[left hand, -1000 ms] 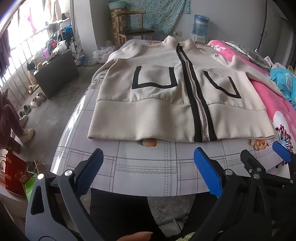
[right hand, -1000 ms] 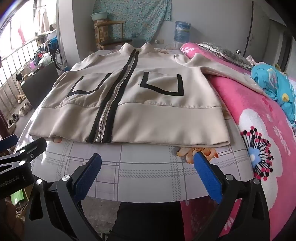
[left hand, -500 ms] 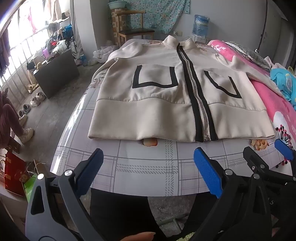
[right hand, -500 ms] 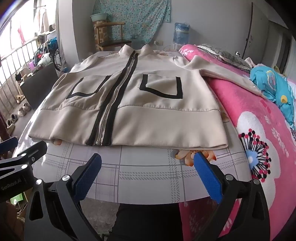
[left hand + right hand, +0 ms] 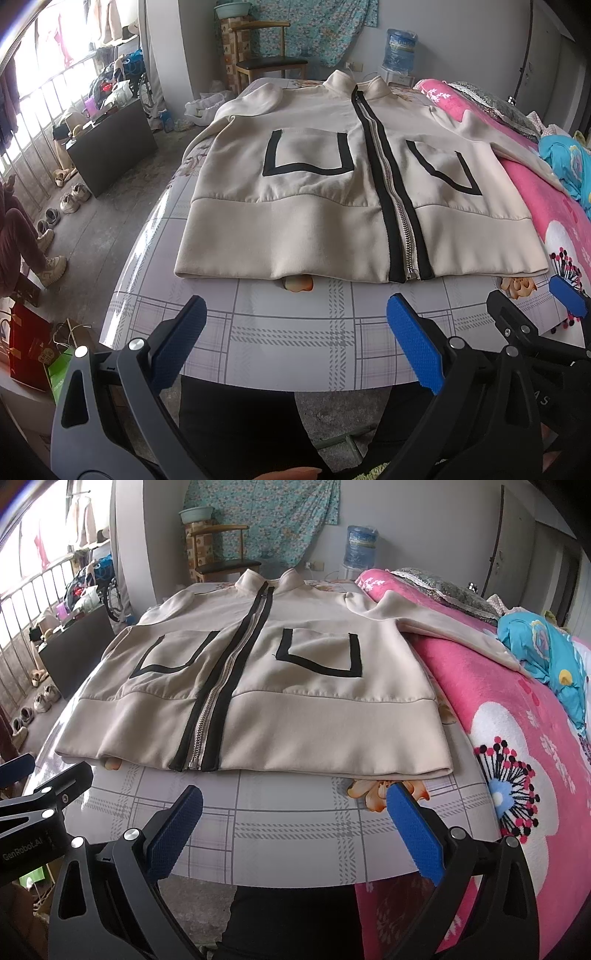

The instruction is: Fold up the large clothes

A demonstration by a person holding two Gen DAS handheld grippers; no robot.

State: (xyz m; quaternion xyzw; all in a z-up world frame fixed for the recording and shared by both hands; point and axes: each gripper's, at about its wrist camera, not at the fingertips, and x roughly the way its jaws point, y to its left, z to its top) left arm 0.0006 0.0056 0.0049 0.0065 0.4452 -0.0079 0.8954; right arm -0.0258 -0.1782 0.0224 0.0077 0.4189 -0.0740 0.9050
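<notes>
Hovering both grippers short of a cream jacket (image 5: 332, 206) spread flat, zipped, on the checked table (image 5: 295, 332).
Left view: my left gripper (image 5: 295, 339) gapes wide and empty; the hem sits slightly farther off than a second ago. Right view: my right gripper (image 5: 291, 823), equally wide and empty, faces the jacket (image 5: 295, 686), which looks a touch nearer; one sleeve lies over the pink blanket (image 5: 498, 709).

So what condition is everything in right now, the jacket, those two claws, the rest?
Jacket: spread flat, front up, not yet folded.
Zipper: closed from hem to collar.
Jacket's sleeve: stretched out over the pink blanket.
Left claw: open, empty, short of the hem.
Right claw: open, empty, short of the hem.
Water bottle: upright.
</notes>
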